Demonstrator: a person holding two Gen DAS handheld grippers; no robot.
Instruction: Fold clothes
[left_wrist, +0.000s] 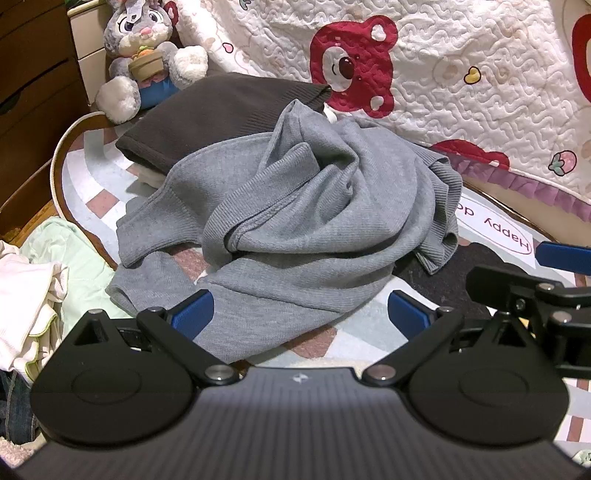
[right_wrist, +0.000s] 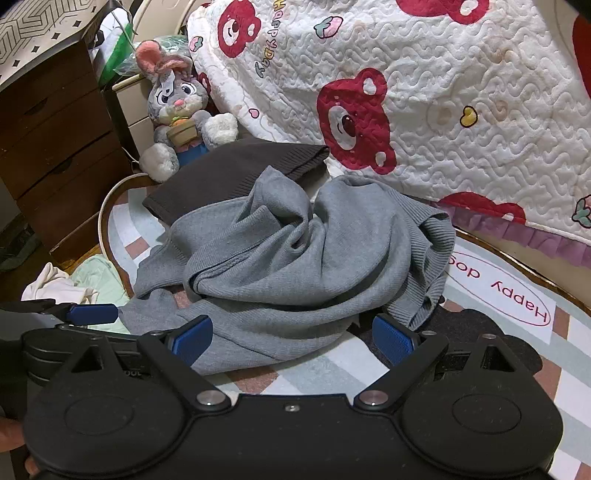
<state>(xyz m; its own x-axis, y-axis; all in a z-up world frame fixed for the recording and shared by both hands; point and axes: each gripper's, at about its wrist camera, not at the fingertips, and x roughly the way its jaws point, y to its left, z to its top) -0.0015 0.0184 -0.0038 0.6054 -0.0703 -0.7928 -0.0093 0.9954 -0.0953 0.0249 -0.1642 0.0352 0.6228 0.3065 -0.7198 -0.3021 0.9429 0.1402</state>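
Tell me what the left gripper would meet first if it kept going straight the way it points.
Probably the crumpled grey sweater: the left gripper stands open just short of its near hem.

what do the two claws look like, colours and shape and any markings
Both match: a matte black ribbed body with two round black side housings, silver pivot pins and black linkage arms ending in blue textured pads. The left claw carries a small pale logo on its body; the right claw has a small screw there instead. No cables or sleeves are visible.
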